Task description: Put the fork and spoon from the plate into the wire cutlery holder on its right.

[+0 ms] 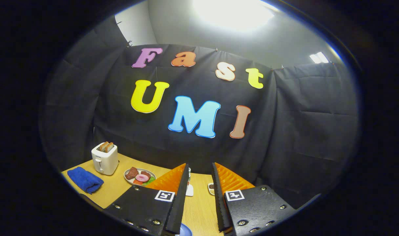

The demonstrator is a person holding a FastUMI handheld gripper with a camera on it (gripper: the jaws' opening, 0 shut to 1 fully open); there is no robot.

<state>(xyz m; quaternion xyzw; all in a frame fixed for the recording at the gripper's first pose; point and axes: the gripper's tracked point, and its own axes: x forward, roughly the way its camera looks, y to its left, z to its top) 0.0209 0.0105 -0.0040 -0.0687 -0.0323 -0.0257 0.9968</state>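
Observation:
My gripper (pixel 200 165) is held above the wooden table (pixel 199 209), tilted up toward the booth wall. It is open, with a gap and nothing between its fingers. Low between the finger bases shows a small curved piece of a blue rim (pixel 185 230), possibly a plate; what lies on it is hidden. Just beyond the left finger stands a small white object (pixel 189 190), partly hidden. A small round dish (pixel 211 188) peeks out beside the right finger.
At the table's far left stands a white toaster (pixel 104 159) with bread slices in it. In front of it lies a folded blue cloth (pixel 85 179). A plate of food (pixel 140 176) sits right of the toaster, near the left finger.

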